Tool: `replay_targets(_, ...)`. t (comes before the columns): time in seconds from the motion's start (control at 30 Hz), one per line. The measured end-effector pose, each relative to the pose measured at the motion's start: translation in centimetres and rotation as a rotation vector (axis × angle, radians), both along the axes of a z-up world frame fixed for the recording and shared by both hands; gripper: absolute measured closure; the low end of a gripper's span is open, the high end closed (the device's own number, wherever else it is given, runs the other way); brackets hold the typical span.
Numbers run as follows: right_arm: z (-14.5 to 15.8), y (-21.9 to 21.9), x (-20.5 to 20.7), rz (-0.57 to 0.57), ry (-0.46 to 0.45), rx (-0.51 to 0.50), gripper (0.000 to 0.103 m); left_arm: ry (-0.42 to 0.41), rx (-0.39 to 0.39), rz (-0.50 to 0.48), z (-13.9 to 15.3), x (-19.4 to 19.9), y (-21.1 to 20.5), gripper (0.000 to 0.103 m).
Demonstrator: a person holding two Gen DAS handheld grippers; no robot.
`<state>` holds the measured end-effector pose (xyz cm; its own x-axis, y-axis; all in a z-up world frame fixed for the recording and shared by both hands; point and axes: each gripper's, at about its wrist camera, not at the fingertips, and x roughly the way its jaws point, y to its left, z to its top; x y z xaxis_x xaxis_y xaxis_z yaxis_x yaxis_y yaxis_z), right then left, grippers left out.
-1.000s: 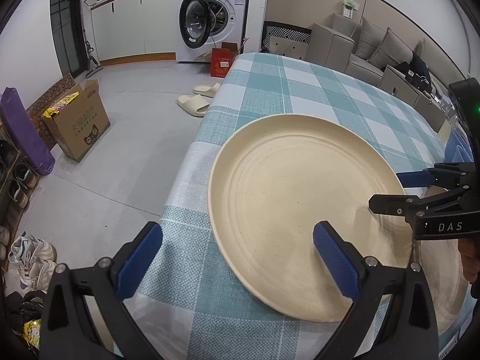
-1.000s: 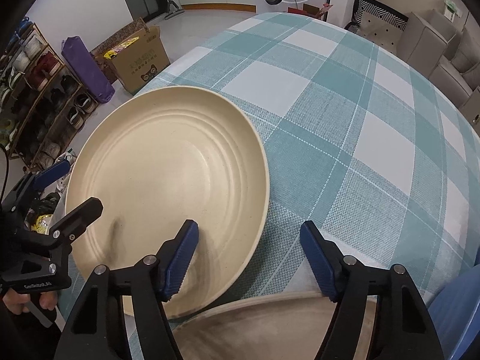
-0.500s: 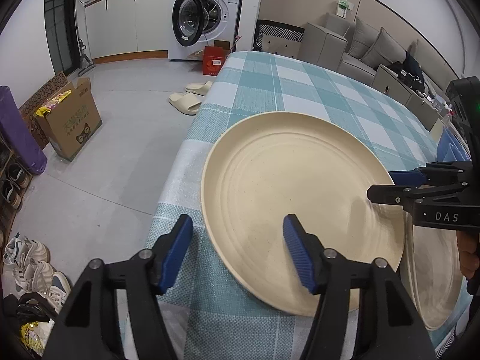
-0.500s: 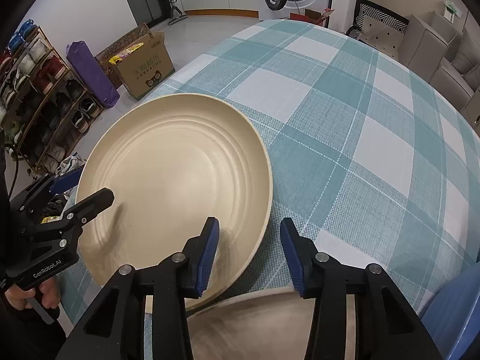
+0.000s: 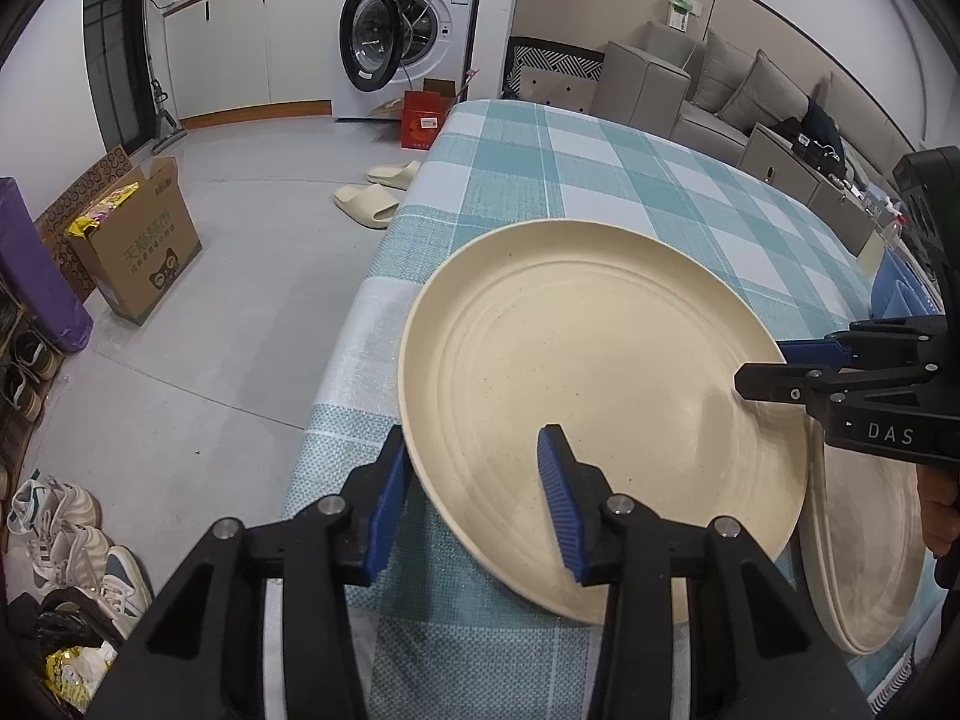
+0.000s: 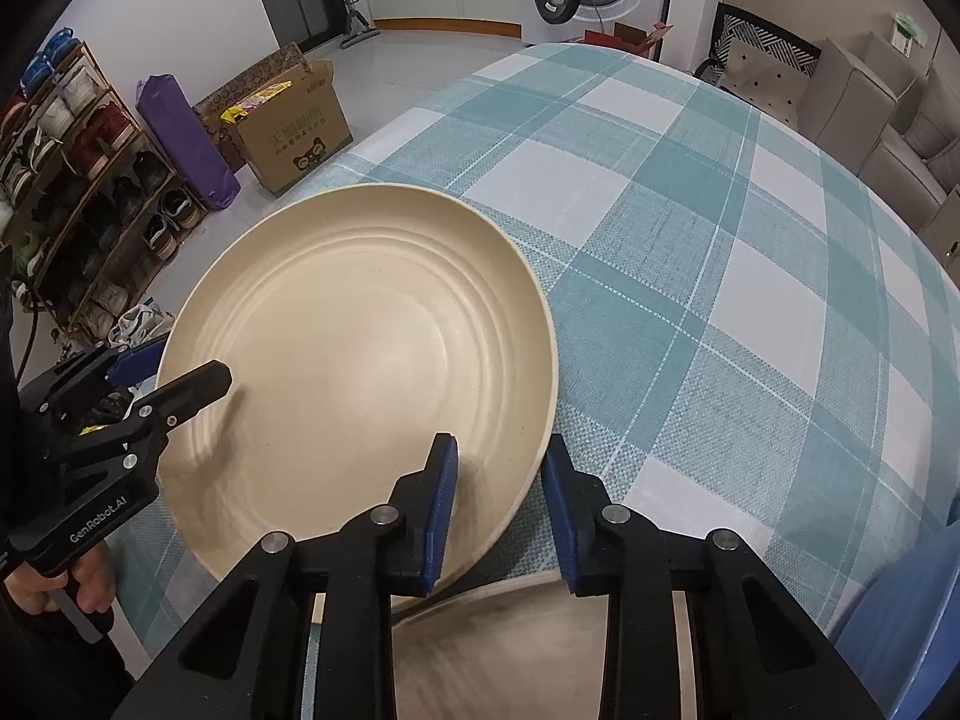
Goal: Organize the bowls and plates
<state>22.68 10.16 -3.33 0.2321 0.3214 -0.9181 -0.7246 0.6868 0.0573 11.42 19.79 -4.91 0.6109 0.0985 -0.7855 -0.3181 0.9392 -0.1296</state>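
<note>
The round cream ribbed plate (image 5: pixel 594 384) was straddled at opposite rims by the left gripper (image 5: pixel 474 501) and right gripper (image 6: pixel 498 507), whose jaws had just been closing, contact unclear.

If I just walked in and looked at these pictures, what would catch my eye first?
A big cream plate on the teal checked tablecloth, near the table's edge. Two black grippers with blue pads, the left gripper and right gripper, have just been closing on opposite sides of its rim. Behind stands a washing machine, door open.

A home – washing machine (image 5: pixel 414 30), sofa (image 5: pixel 738 90), shoe rack (image 6: pixel 78 180), checked tablecloth (image 6: pixel 690 240).
</note>
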Motion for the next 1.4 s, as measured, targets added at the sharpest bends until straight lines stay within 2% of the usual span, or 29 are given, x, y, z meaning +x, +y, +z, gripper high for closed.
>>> replay_targets(0.47, 0.1, -0.2, -0.3, -0.002, -0.011, 0.002, 0.078, 0.007, 0.012, 0.006, -0.1, -0.1, 0.0, 0.07)
replay_targets(0.8, 0.5, -0.6, -0.5, -0.003, -0.031, 0.012, 0.082, 0.002, 0.033, 0.005, 0.2, -0.3, -0.2, 0.072)
replay_targets(1.4, 1.1, -0.8, -1.0, 0.009, -0.064, 0.024, 0.082, -0.013, 0.041, 0.014, 0.8, -0.4, -0.2, 0.073)
